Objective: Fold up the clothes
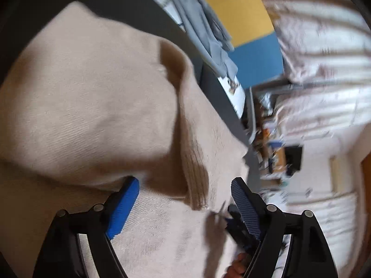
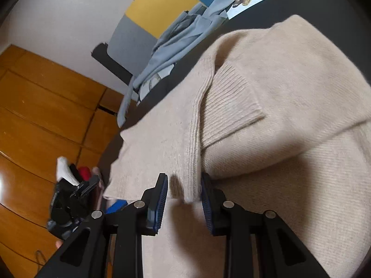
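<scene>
the beige sweater (image 2: 289,106) lies spread on a dark desk (image 2: 255,11), partly folded: a sleeve with a ribbed cuff (image 2: 231,106) is laid across the body, and a ribbed band (image 2: 194,143) runs down to the near edge. a grey-blue garment (image 2: 180,44) sits bunched further back on the same desk, apart from the sweater.

the step in hand looks like taking up the near edge for the next fold. to do it well, each gripper should probably bite the full thickness of knit at its own corner, both at the same height, so the fold line comes out straight; the loose knit is likely to stretch or sag if only one layer is caught, and the sleeve could slide off if the lift is uneven.

the right gripper (image 2: 184,197) has its jaws moderately open, straddling the bottom end of the ribbed band; the fabric sits between the blue pads (image 2: 160,199) but whether either pad presses it cannot be told, and nothing is clamped.

the left gripper (image 1: 185,206) has its jaws wide apart over the sweater (image 1: 92,88), with a fold of knit bulging just over its left pad (image 1: 124,208); it holds nothing. the right gripper (image 1: 236,222) shows small at the sweater's edge in this blurred view.
</scene>
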